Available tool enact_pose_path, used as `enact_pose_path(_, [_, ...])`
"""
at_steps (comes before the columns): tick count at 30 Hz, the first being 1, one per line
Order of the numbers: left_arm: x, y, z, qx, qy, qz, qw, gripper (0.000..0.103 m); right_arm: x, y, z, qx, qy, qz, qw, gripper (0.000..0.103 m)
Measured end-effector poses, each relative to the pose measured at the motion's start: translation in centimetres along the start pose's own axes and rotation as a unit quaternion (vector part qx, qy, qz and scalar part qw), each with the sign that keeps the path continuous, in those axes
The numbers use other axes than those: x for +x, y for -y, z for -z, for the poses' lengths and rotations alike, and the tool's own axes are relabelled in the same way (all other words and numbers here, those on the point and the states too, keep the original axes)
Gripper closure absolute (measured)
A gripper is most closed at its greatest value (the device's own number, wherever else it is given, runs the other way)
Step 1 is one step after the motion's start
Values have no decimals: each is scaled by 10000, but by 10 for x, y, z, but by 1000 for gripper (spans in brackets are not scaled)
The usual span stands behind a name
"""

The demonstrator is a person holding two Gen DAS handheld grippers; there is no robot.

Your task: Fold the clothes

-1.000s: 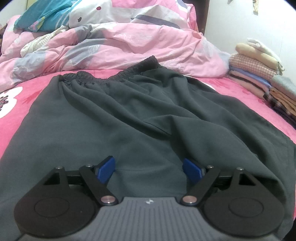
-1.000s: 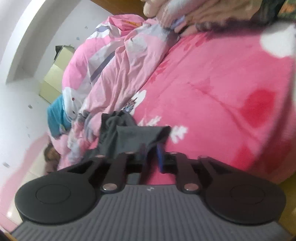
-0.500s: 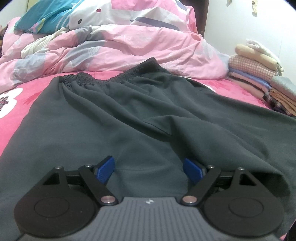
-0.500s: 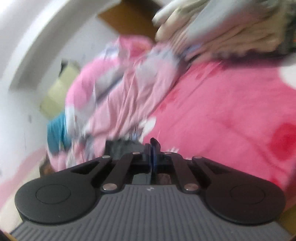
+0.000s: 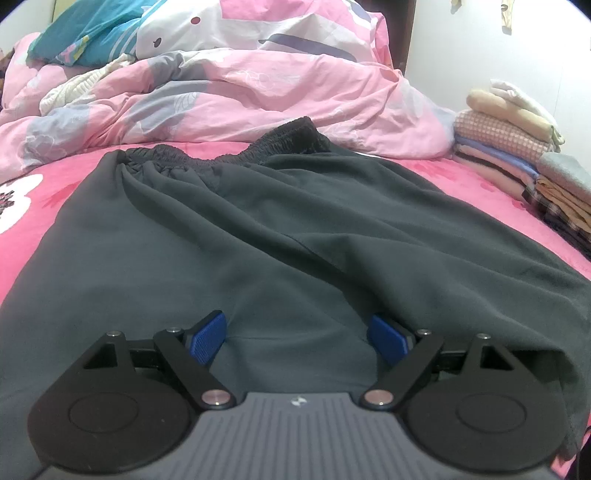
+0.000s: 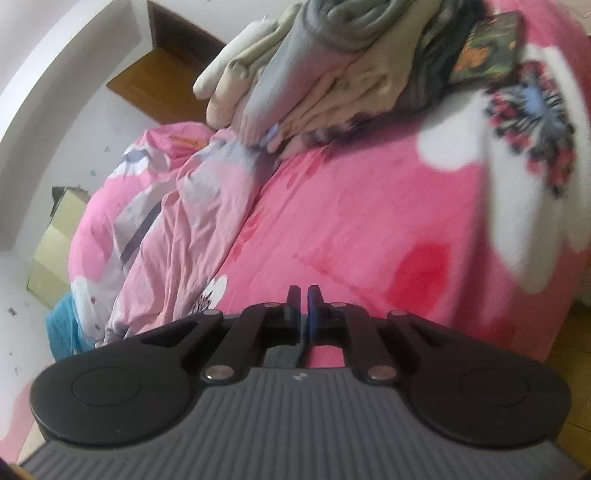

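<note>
Dark grey shorts lie spread on the pink bed sheet, with the elastic waistband at the far side. My left gripper rests low over the near hem, open, its blue pads wide apart on the cloth. In the right wrist view my right gripper is all but shut, its jaws opening by a sliver. A strip of the grey shorts cloth shows just under its fingers. The shorts' right leg runs out past the right edge of the left wrist view.
A crumpled pink duvet and a teal pillow lie behind the waistband. A stack of folded clothes sits at the far right of the bed, and in the right wrist view that clothes stack lies ahead of my right gripper.
The right gripper closed on the shorts' edge and swung toward the folded stack. The shorts' right leg got drawn out to the right. The left gripper stayed put.
</note>
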State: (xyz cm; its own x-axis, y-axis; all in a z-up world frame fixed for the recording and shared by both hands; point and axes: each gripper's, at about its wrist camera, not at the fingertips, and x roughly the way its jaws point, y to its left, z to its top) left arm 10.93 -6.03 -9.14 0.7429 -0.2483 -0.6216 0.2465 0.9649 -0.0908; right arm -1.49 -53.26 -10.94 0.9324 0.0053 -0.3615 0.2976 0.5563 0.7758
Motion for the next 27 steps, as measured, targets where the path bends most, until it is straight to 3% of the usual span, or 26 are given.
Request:
enact_pose_path(5, [-13, -3, -7, -197, 1, -83, 9998, 19, -15, 6, 3, -88, -321, -6, 9994, 97])
enact_pose_path(8, [-41, 0, -13, -416, 62, 361, 9985, 20, -17, 0, 8, -410, -467, -23, 9981, 93])
enact_pose_path(10, [-58, 2, -18, -560, 95, 667, 9962, 21, -13, -6, 8, -609, -556, -43, 9966, 84])
enact_pose_path(13, [-68, 23, -12, -619, -371, 1713, 9826, 21, 1, -12, 4, -865, -735, -119, 9935, 74])
enact_pose_path(15, [-64, 42, -3, -606, -789, 2165, 9712, 21, 10, -17, 0, -1065, -850, -143, 9906, 68])
enact_pose_path(18, [-51, 63, 11, -544, -1229, 2232, 9655, 22, 26, -26, -7, -1392, -1018, -152, 9849, 57])
enact_pose_path(24, [-36, 89, 30, -530, -1681, 2234, 9587, 26, 47, -34, -16, -1945, -1320, -127, 9719, 54])
enact_pose_path(26, [-39, 97, 35, -349, -1644, 2074, 9637, 32, 51, -37, -12, -2189, -1473, -152, 9645, 54])
enact_pose_path(27, [-39, 99, 35, -328, -1664, 2037, 9642, 45, 52, -39, -10, -2322, -1540, -164, 9603, 59])
